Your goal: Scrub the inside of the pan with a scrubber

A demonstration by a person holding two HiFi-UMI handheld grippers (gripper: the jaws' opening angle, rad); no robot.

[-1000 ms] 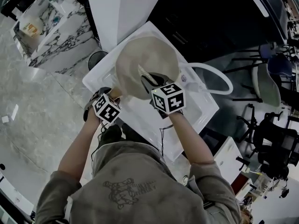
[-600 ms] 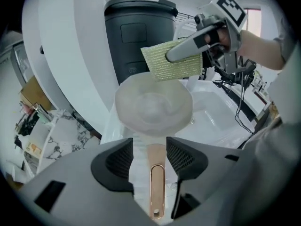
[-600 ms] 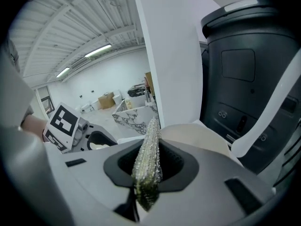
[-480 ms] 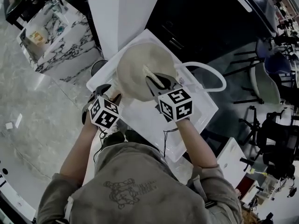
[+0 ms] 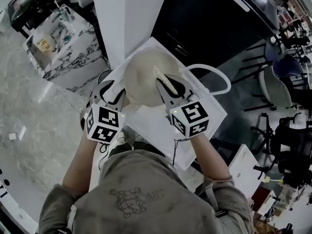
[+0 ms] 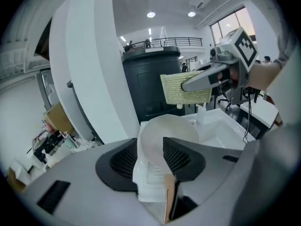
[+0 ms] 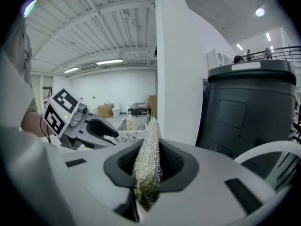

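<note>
White handle (image 6: 149, 171) sits pinched in the left tongs (image 5: 113, 93), whose jaws have just been closing on it. The cream pan (image 5: 142, 76) is held tilted above the white sink (image 5: 207, 112). The right tongs (image 5: 168, 87) clamp a yellowish mesh scrubber (image 5: 165, 80) over the pan's right side.

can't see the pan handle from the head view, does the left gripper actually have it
observer: Yes. In the left gripper view the pan has its white handle between the left gripper fingers, which have just been closing and press on it.
operator: ok and is the scrubber on the pan yet
observer: No. That same view shows the scrubber, pinched by the right gripper, in the air with a clear gap above the pan's rim.
</note>
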